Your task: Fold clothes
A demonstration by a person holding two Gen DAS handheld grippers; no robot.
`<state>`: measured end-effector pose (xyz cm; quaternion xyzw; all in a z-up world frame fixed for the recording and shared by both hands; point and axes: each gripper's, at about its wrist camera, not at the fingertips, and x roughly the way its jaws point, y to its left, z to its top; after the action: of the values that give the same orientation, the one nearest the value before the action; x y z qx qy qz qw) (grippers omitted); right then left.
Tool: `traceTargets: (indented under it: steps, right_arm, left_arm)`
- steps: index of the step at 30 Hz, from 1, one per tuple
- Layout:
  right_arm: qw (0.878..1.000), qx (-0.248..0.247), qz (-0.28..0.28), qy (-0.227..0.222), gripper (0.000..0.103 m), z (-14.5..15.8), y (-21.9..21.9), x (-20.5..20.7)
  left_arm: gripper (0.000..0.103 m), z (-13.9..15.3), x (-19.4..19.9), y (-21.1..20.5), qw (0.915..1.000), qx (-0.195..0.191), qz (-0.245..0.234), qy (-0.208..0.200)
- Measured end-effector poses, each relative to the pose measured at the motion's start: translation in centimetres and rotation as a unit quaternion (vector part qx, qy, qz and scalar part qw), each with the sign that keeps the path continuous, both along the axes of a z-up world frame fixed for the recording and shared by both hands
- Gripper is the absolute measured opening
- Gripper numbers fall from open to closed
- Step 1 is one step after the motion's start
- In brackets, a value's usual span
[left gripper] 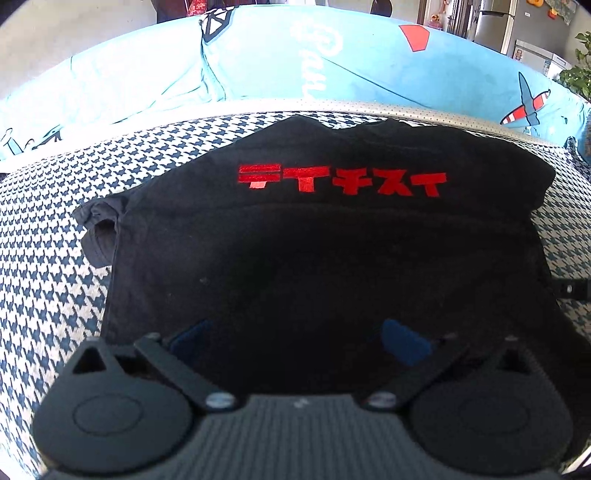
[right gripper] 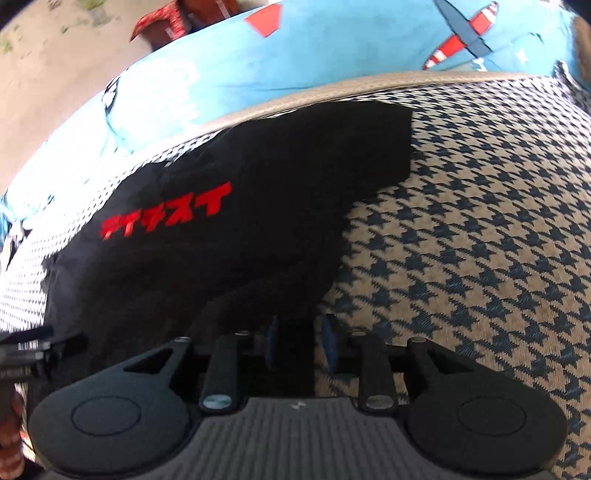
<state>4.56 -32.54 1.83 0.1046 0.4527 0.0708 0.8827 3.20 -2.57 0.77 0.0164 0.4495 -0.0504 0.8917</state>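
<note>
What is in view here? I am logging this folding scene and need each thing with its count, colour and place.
T-shirt: one, black with red lettering, lying partly folded on the houndstooth cover.
Houndstooth cover: one, dark blue and cream, under the T-shirt.
Printed sheet: one, light blue with red-and-blue planes, behind the cover.
Refrigerator: one, silver, far back on the right.
Plant: one, green, right edge.
Left gripper: one, black with blue pads, jaws wide over the T-shirt.
Right gripper: one, black with blue pads, jaws slightly apart at the T-shirt's edge.

Left claw [right gripper: 22, 360] — blurred, edge-cropped
</note>
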Motion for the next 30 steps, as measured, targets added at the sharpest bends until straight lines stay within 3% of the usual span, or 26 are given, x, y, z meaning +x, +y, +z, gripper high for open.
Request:
traceTargets:
  steps: [7, 8, 9, 10, 17, 21, 23, 26, 30]
  right_arm:
    - [0.997, -0.064, 0.035, -0.017, 0.028, -0.2, 2.4, -0.8]
    - [0.996, -0.072, 0.039, -0.02, 0.023, -0.2, 2.7, -1.0]
    - [0.996, -0.073, 0.041, -0.022, 0.011, -0.2, 2.8, -1.1]
    - [0.997, -0.07, 0.04, -0.021, 0.008, -0.2, 2.9, -1.1]
    - [0.995, -0.087, -0.016, -0.046, 0.006, 1.4, 1.7, -2.7]
    - [0.995, -0.081, -0.052, -0.03, 0.004, 1.4, 0.3, -3.2]
    - [0.994, -0.094, -0.056, -0.02, 0.004, 1.0, 0.4, -3.3]
    - [0.996, -0.075, -0.046, -0.014, 0.005, 1.1, 0.1, -3.3]
    - [0.995, -0.072, -0.059, -0.046, 0.009, 2.4, -0.8, -3.7]
  left_arm:
    - [0.103, 0.4, 0.2, 0.7, 0.9998, -0.007, 0.018, -0.002]
    - [0.103, 0.4, 0.3, 0.8, 0.9997, -0.008, 0.021, -0.001]
    - [0.103, 0.4, 0.4, 1.0, 0.9996, -0.01, 0.025, 0.0]
    - [0.103, 0.5, 0.4, 1.1, 0.9996, -0.01, 0.027, 0.0]
    - [0.103, 0.8, 0.3, 2.0, 0.9993, -0.008, 0.037, -0.001]
    - [0.103, 0.5, 0.1, 2.4, 0.9993, 0.001, 0.036, 0.005]
    - [0.103, 0.3, 0.0, 2.4, 0.9994, 0.005, 0.034, 0.007]
    - [0.103, -0.1, -0.3, 2.3, 0.9995, 0.01, 0.028, 0.013]
    - [0.103, -0.4, -0.8, 2.0, 0.9995, 0.019, 0.017, 0.016]
